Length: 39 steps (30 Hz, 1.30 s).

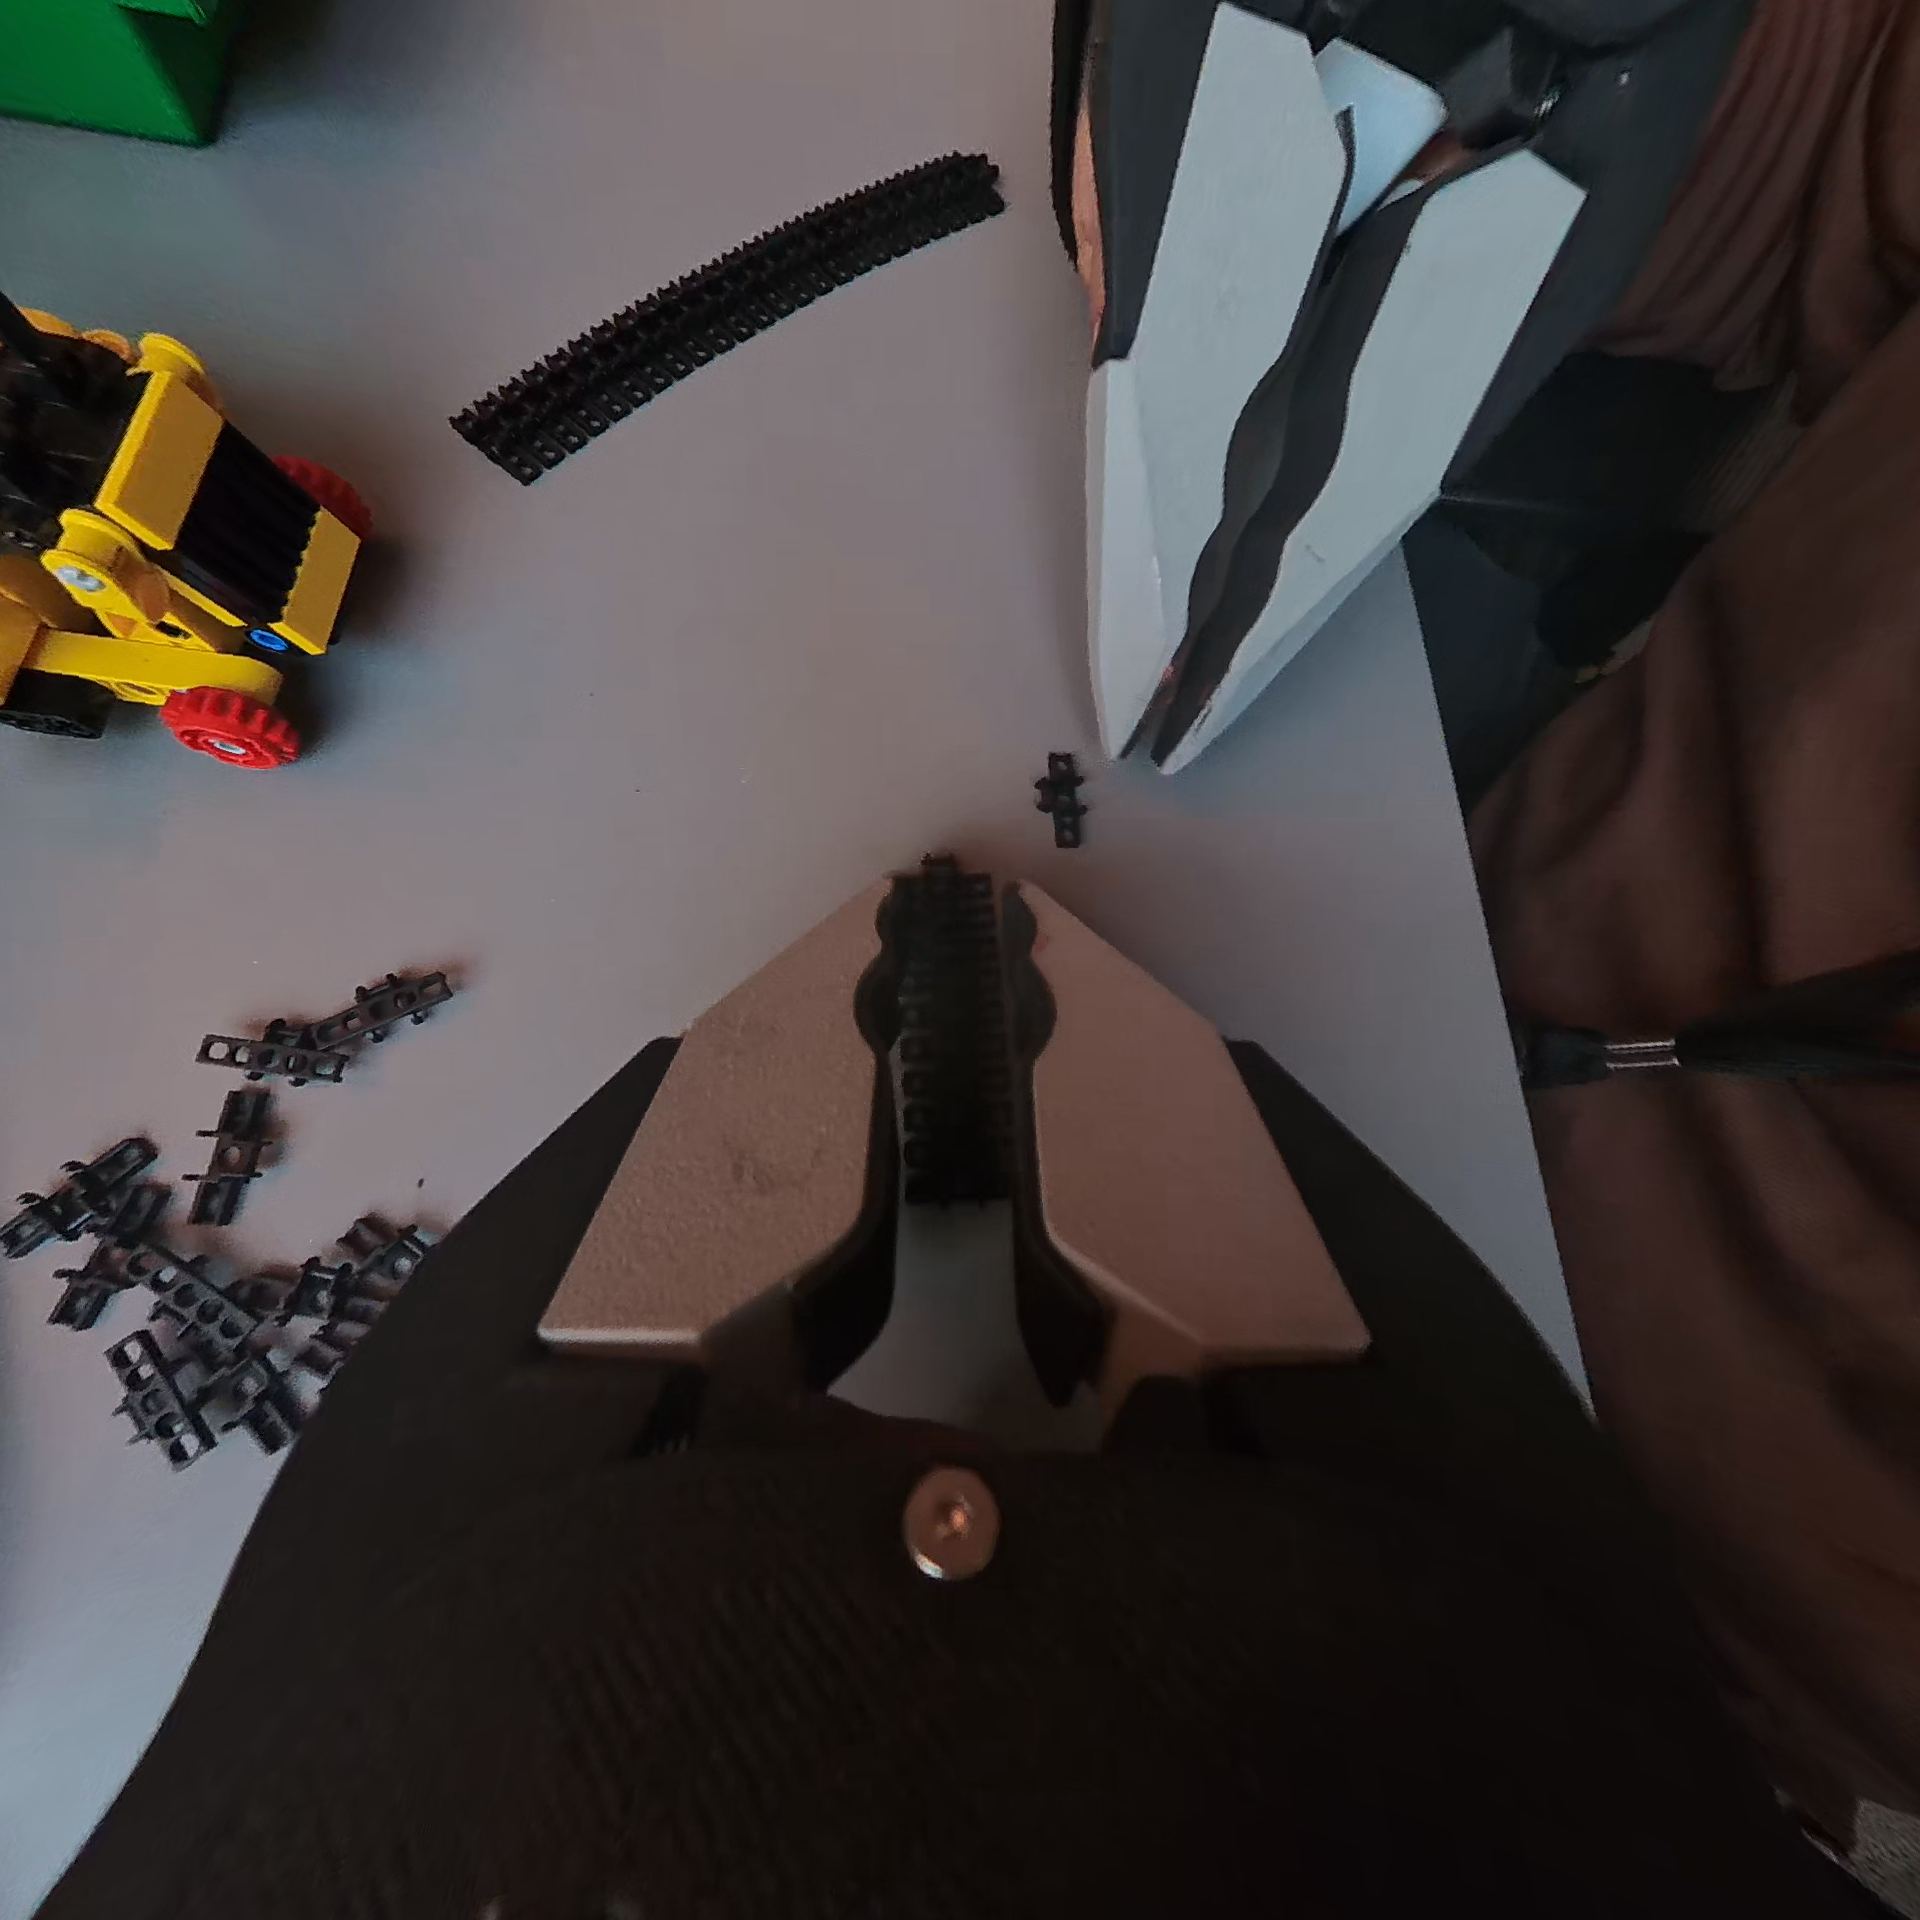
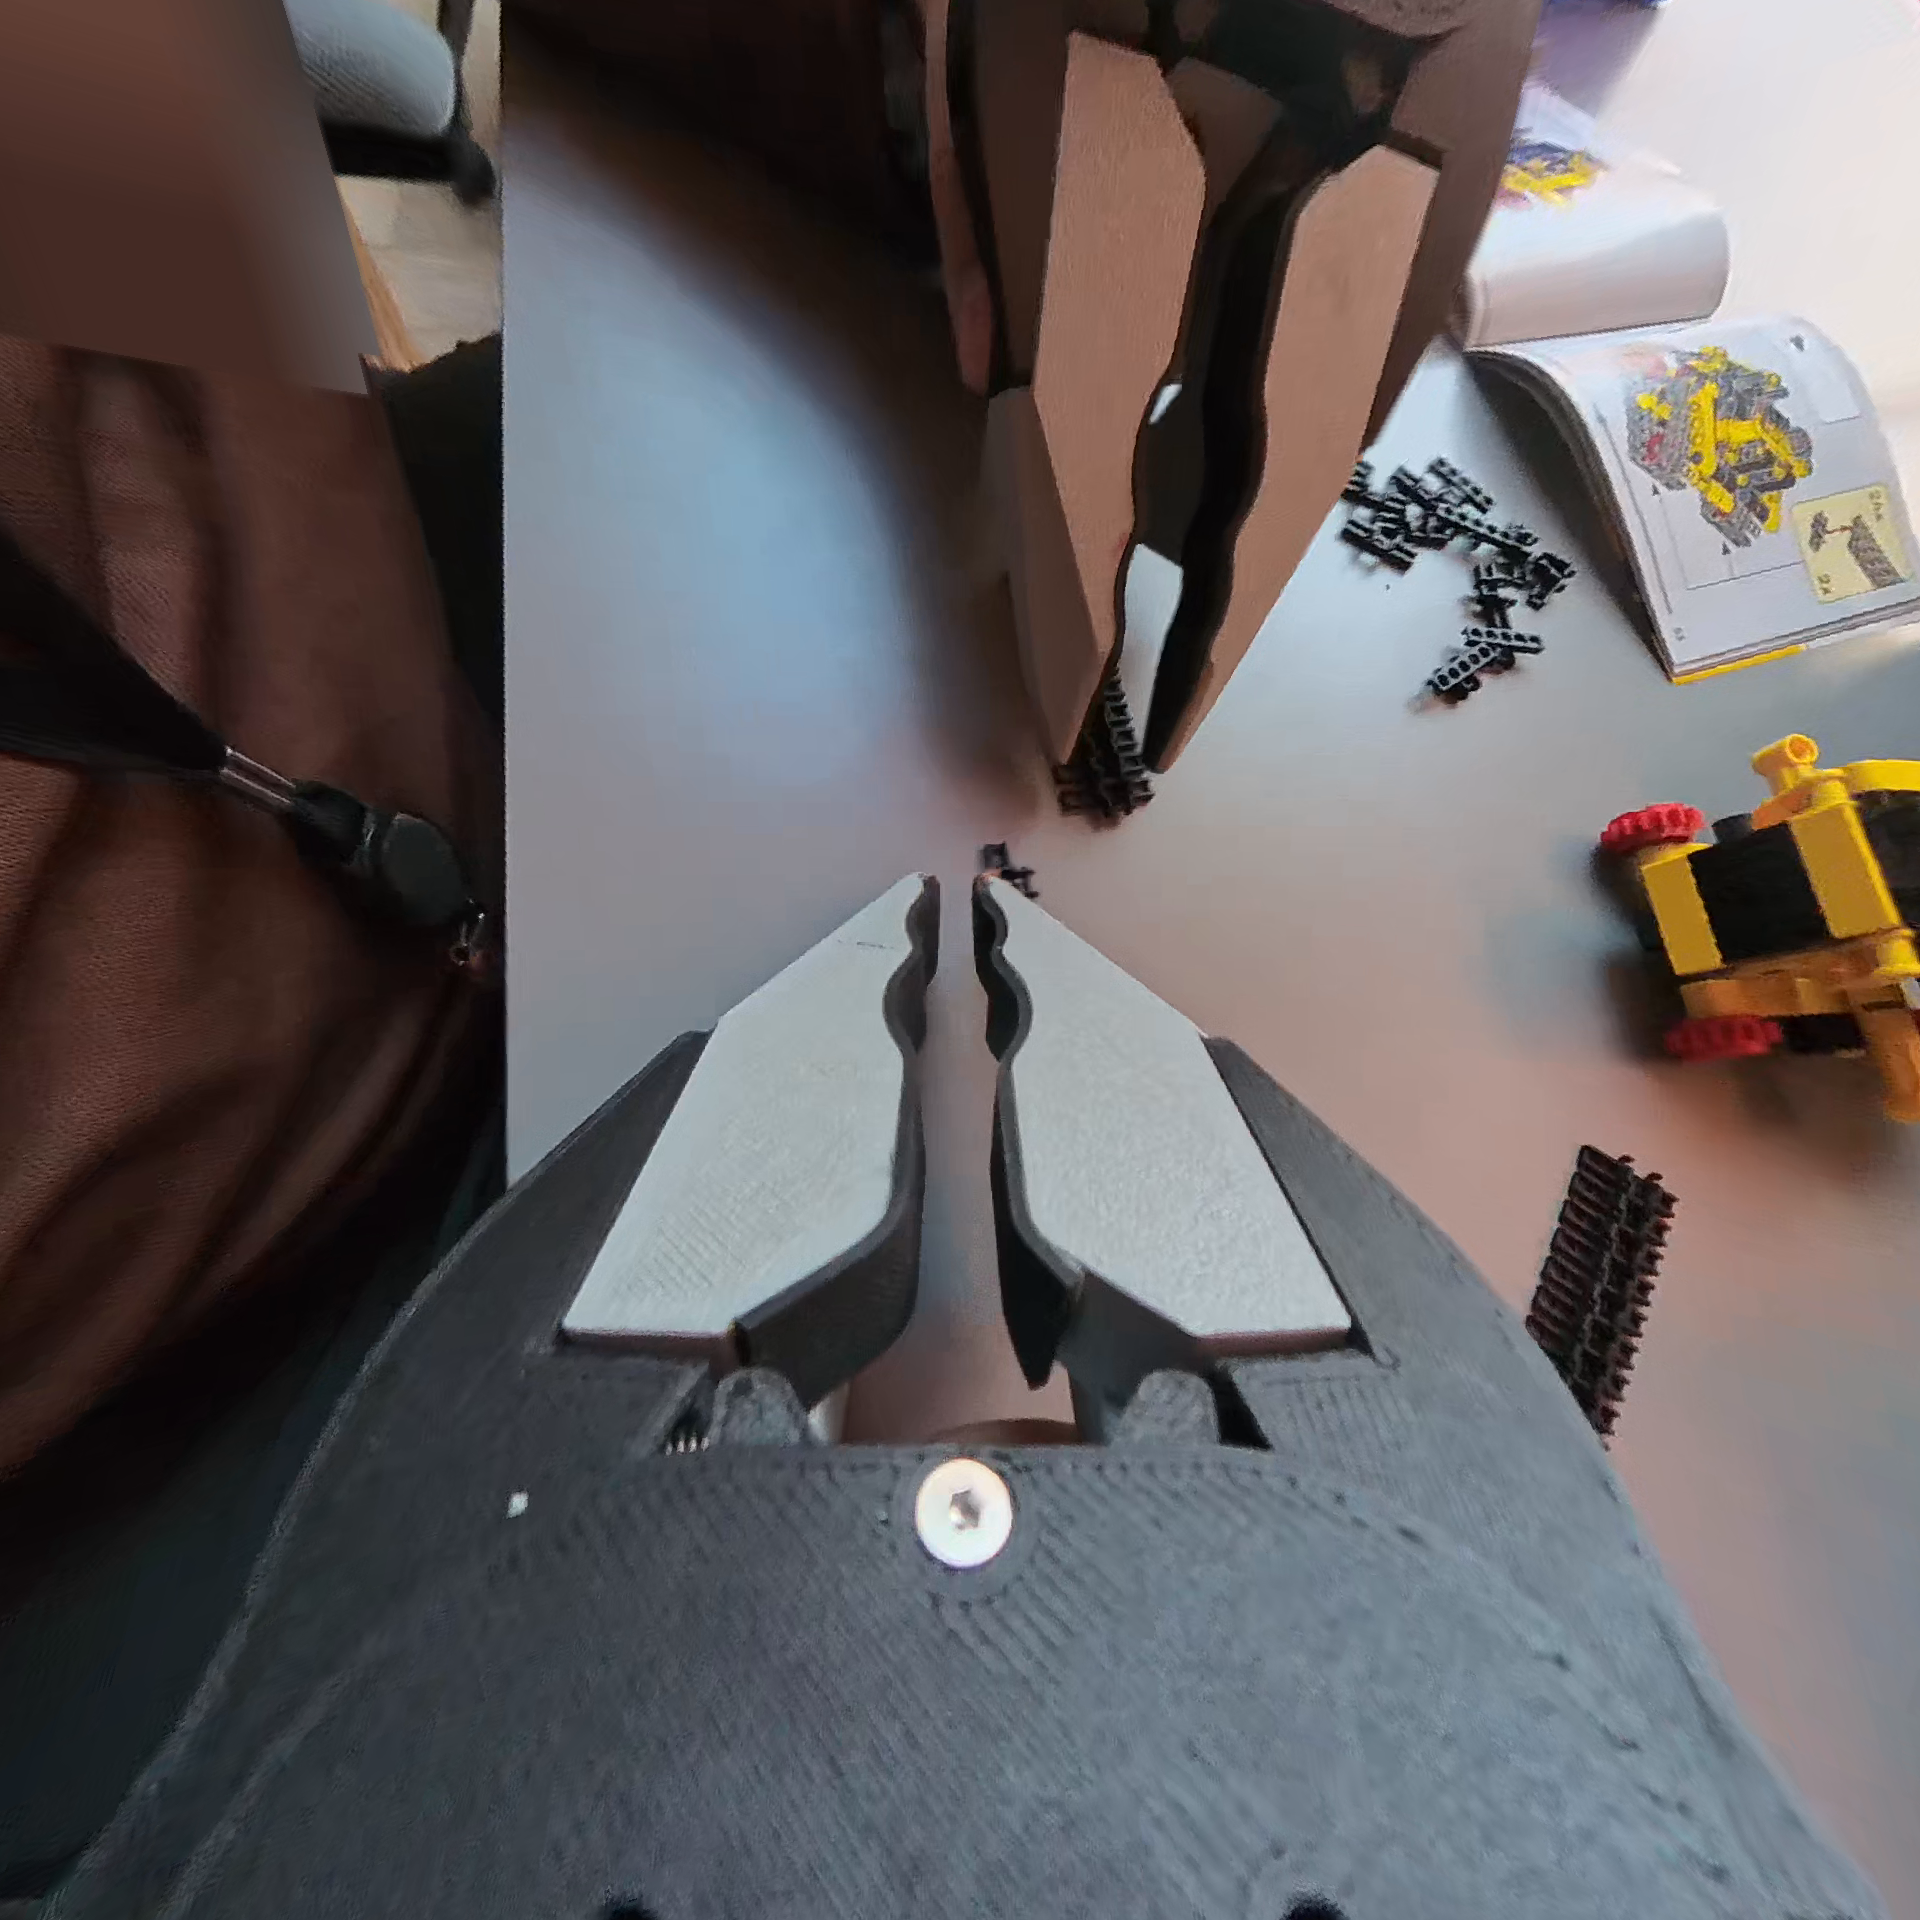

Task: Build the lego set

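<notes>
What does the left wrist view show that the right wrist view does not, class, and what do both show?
Only the left wrist view shows the green block at the top left corner and the whole length of the long finished track strip.

Only the right wrist view shows the open instruction booklet.

Both show the yellow vehicle, the pile of loose black links, the single link lying between the grippers, and the short track segment clamped in the left gripper, with the right gripper holding nothing, its jaws slightly apart.
</notes>
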### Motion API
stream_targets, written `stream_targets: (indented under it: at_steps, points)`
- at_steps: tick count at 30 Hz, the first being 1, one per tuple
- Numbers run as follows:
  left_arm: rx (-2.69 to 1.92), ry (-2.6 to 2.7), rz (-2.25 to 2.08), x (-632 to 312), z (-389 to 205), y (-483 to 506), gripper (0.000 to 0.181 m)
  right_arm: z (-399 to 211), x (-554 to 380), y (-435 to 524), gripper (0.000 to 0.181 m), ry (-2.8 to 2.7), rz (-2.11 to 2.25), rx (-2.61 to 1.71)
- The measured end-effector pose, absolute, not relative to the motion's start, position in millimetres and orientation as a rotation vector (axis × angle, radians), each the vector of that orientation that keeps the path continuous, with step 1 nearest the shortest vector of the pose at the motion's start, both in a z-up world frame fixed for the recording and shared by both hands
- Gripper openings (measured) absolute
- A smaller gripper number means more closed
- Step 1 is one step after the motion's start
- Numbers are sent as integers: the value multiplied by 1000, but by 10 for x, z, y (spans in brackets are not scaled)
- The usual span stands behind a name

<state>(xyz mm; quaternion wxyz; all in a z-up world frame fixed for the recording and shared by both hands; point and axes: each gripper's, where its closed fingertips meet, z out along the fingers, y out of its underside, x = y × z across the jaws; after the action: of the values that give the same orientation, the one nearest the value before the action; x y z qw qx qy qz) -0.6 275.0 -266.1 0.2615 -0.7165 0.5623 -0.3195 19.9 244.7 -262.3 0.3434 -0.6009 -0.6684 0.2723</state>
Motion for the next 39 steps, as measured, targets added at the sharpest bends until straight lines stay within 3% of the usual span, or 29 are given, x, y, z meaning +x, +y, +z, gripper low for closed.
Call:
stream_targets:
  at_steps: [20,27,39]
  points:
    - [-1919,1526,-820,42,-2656,2764,8,-2596,209,2491,2,-1697,772,-1608]
    - [-1928,1554,-796,62,-2719,2749,6,-2668,199,2570,14,-1822,696,-1502]
    - [-1896,1602,-807,58,-2720,2695,5,-2645,149,2533,6,-2053,732,-1293]
